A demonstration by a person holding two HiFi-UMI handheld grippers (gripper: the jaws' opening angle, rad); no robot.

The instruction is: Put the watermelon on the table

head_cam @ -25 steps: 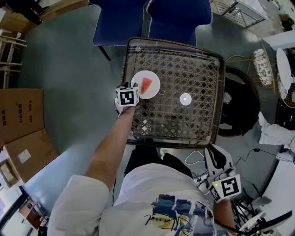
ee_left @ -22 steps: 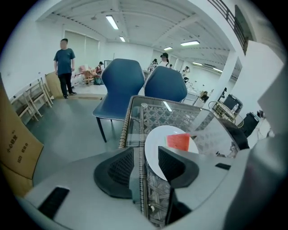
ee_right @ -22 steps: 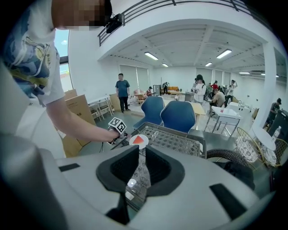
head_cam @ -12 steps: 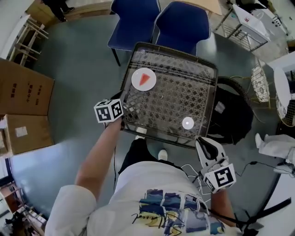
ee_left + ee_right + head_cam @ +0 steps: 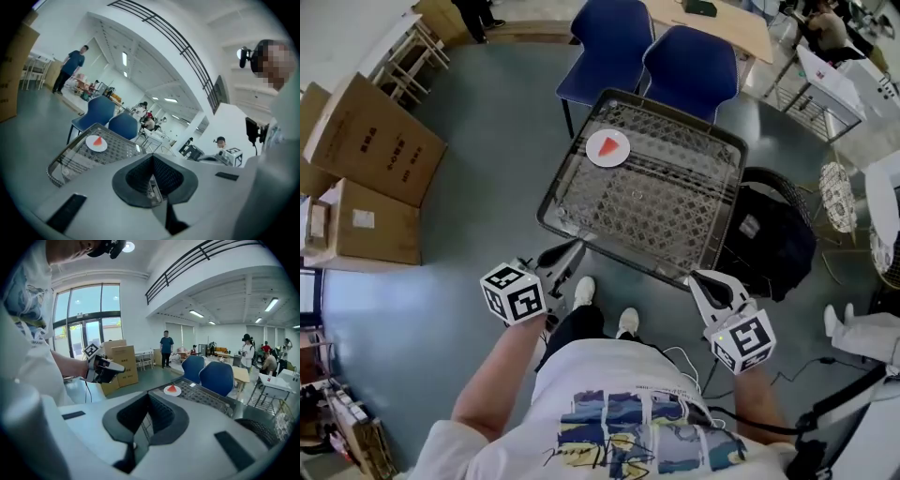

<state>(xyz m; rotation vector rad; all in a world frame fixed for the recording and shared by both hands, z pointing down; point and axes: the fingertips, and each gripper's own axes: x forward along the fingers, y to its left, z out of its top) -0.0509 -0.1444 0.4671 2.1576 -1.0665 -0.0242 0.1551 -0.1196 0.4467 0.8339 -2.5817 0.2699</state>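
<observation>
Since the watermelon (image 5: 606, 146) lies on a white plate (image 5: 592, 157) at the far left corner of the mesh table (image 5: 675, 206), I judge the placing done, with only a re-grip left if it needs one. It is a small flat wedge, probably light. I cannot tell from here whether it is real fruit or a stiff model. If it is real, the flesh would be soft and wet, so I would squeeze gently. I would pinch it across its two flat faces at the broad end, not at the thin tip, which could slip or crush.

My left gripper (image 5: 572, 249) hangs at the near left edge of the table. Its jaws have just been closing and now meet with nothing between them. My right gripper (image 5: 701, 279) sits off the near right edge, its jaws likewise together and empty. Both are well apart from the plate.
</observation>
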